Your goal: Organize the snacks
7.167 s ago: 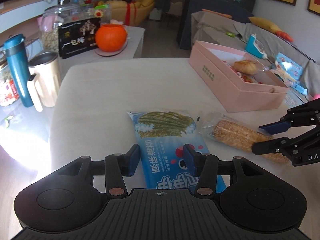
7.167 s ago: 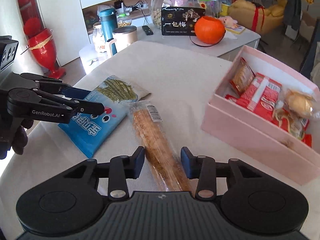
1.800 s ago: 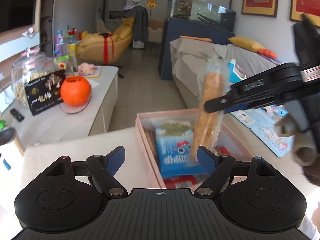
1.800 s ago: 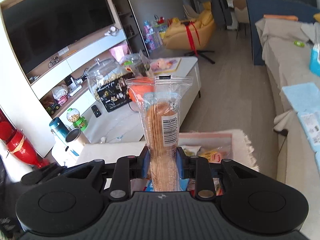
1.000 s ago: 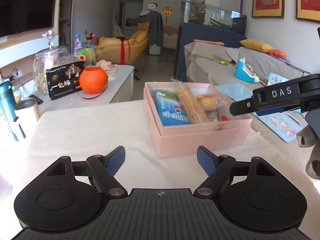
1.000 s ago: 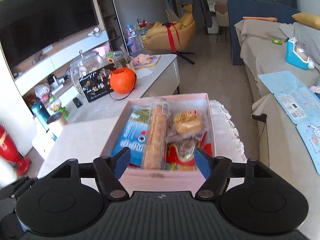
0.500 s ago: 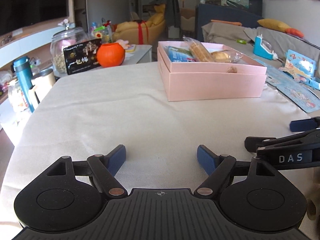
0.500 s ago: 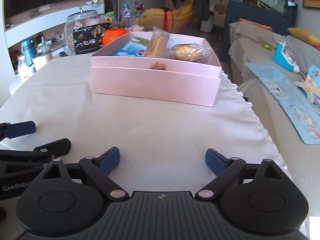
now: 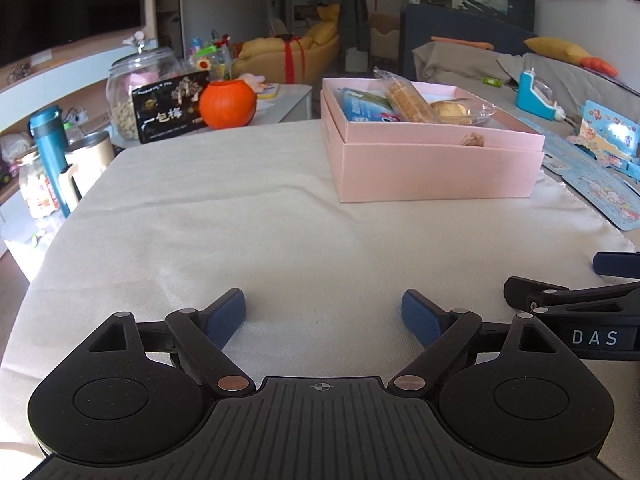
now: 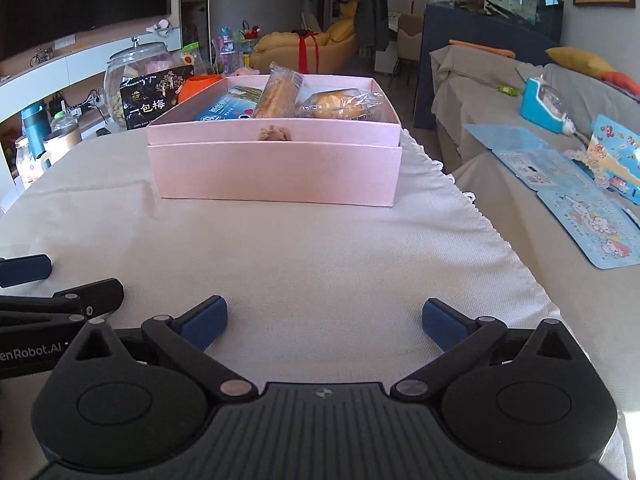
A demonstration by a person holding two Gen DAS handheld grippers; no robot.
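Observation:
The pink box [image 9: 436, 172] [image 10: 276, 172] stands on the cloth-covered table, far side. Inside lie a blue snack bag [image 9: 362, 106] [image 10: 224, 108], a long cracker pack [image 9: 408, 98] [image 10: 278, 92] propped on it, and a wrapped bun [image 9: 456, 109] [image 10: 340, 106]. My left gripper [image 9: 324, 312] [image 10: 78, 278] hovers low over bare cloth, well short of the box, its jaws opening with nothing between them. My right gripper [image 10: 324, 320] [image 9: 560, 274] sits beside it to the right, jaws also opening and empty.
Behind the table's left end are an orange pumpkin pot [image 9: 227, 103], a black printed box [image 9: 172, 108], a glass jar [image 9: 136, 80], a teal bottle [image 9: 48, 148] and a mug [image 9: 90, 160]. A sofa with blue cards [image 10: 560, 184] lies right of the table edge.
The right gripper let go of the cracker pack, which now lies in the box. Both grippers drew back from the box and sank low over the cloth, jaws spreading wider.

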